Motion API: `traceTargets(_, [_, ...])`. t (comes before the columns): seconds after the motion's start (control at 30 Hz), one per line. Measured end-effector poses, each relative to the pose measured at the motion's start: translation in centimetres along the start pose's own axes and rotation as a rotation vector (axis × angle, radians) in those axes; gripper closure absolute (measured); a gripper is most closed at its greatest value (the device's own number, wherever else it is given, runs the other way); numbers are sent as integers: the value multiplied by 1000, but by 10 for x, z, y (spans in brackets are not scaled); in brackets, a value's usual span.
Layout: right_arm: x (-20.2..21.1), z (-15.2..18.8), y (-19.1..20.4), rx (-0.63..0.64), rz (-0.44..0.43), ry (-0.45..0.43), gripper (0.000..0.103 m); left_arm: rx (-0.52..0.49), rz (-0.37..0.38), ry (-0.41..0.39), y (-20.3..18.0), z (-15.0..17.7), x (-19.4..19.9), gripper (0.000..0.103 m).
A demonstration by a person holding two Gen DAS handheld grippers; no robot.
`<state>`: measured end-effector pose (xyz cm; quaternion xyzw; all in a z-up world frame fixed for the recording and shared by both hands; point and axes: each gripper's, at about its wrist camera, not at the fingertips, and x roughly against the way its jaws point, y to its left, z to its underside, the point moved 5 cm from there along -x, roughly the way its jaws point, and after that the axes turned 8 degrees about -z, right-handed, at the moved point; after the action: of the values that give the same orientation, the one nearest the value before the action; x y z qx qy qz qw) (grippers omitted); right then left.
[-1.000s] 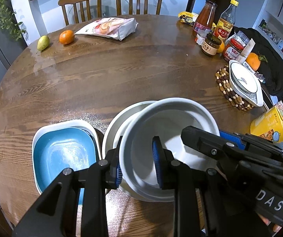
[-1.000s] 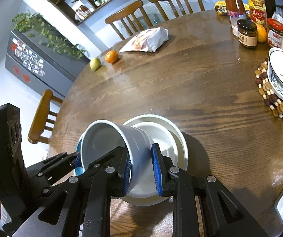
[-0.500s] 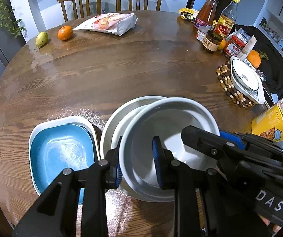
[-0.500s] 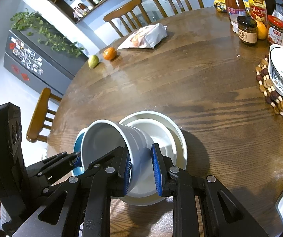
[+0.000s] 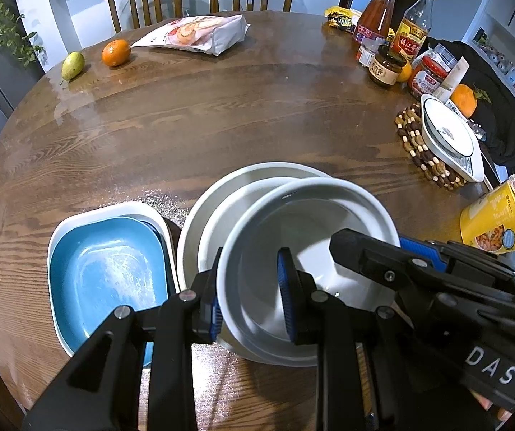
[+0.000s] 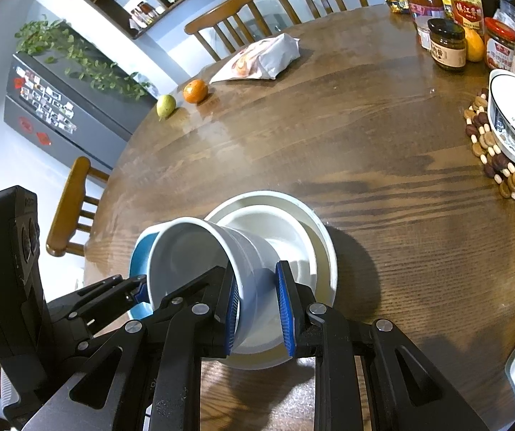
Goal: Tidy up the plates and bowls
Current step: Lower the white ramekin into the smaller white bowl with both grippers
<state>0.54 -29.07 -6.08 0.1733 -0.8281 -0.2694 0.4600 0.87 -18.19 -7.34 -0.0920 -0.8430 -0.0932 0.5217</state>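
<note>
- My left claw (image 5: 252, 303) pinches the deep white ceramic bowl (image 5: 307, 269) at its nine o'clock rim.
- My right claw (image 6: 257, 309) clamps its opposite wall, holding it tilted above the stacked white round plates (image 6: 293, 230).

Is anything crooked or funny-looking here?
Yes: the white bowl is tipped on its side above the plates, clamped by both the left gripper and right gripper. Nothing looks spilled or broken.

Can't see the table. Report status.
Both grippers, left and right, shut on bowl. Bowl tilted above white plates. Nothing blocking.
</note>
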Motion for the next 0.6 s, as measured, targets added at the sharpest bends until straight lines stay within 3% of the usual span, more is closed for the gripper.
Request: traceTargets(0.6, [-6,3,-7,-16,10,30,79,-19,-9,23,-2,3,-9,80])
